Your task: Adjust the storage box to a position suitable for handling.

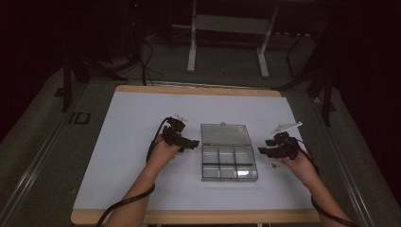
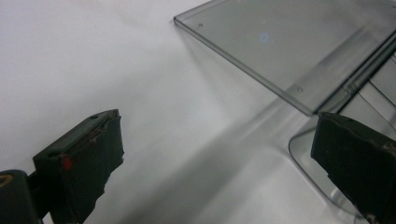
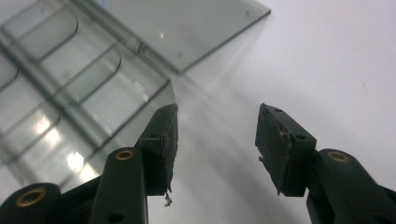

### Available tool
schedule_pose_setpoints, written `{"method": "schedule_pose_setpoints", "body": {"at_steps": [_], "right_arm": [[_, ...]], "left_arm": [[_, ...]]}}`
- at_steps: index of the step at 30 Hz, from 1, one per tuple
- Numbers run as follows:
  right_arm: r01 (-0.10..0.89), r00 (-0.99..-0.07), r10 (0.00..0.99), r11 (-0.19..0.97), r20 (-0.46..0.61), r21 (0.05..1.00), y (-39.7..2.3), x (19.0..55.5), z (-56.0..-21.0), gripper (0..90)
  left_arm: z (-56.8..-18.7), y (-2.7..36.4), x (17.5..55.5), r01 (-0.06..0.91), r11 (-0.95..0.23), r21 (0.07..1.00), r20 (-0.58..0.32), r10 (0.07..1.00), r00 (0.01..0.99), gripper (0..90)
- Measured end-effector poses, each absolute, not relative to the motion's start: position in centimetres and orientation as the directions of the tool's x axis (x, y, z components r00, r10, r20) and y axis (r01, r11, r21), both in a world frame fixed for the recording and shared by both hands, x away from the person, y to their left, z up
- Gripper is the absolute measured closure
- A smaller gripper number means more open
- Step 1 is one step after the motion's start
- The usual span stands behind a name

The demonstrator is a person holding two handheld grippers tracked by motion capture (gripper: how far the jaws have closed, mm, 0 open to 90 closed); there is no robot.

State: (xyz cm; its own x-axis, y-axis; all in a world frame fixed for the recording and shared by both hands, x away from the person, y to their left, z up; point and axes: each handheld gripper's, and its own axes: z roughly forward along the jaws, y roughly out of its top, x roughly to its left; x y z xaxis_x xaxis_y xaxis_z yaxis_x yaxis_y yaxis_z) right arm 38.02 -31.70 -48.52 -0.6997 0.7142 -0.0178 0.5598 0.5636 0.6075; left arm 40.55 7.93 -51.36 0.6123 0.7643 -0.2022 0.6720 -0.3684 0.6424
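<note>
Box: clear plastic compartment box (image 1: pixel 230 163) at centre of the high view, on the white table sheet (image 1: pixel 132 142); lid (image 1: pixel 224 134) swung fully back and lying flat toward the top of the frame, presumably so the six compartments stay reachable from above.
Compartments: two rows of three, looking empty (glare on the lower right cell hides detail).
Left gripper: left gripper (image 1: pixel 191 143) just left of the box, at the level of the hinge; in the left gripper view, jaws standing wide apart at the lower left and lower right corners, nothing between them but bare sheet, with the lid (image 2: pixel 280 42) at upper right and a rounded corner of the box base (image 2: pixel 303 149) beside the right-hand jaw.
Right gripper: right gripper (image 1: pixel 263 151) just right of the box, pointing at its side; in the right gripper view, jaws (image 3: pixel 215 140) about half parted and holding nothing, box (image 3: pixel 70 93) at upper left.
Likely reason for pose: both grippers flanking the box, probably ready to steady or load it.
Small bits: pale reddish specks (image 1: pixel 273 166) on the sheet below the right gripper, too small to identify.
Writing: "ID" (image 1: pixel 79 117) on the dark floor, at left of the table; no brand legible on box or grippers.
</note>
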Motion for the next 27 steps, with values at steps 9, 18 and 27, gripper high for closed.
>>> {"method": "schedule_pose_setpoints", "body": {"at_steps": [9,18,27], "right_arm": [[0.541,-0.756,0.653,0.663,-0.046,0.517,-33.0,36.6,-48.0,49.9],[0.535,-0.806,0.591,0.754,-0.038,0.382,-34.0,35.7,-48.4,55.4],[0.549,-0.819,0.574,0.788,-0.01,0.279,-33.8,36.0,-49.0,64.9]], "left_arm": [[-50.9,8.2,39.1,0.644,-0.39,0.658,-0.173,0.754,0.634,3.0],[-50.4,8.2,37.6,0.616,-0.44,0.654,-0.116,0.746,0.656,3.1],[-50.8,8.4,37.0,0.611,-0.436,0.661,-0.111,0.748,0.654,3.0]]}}
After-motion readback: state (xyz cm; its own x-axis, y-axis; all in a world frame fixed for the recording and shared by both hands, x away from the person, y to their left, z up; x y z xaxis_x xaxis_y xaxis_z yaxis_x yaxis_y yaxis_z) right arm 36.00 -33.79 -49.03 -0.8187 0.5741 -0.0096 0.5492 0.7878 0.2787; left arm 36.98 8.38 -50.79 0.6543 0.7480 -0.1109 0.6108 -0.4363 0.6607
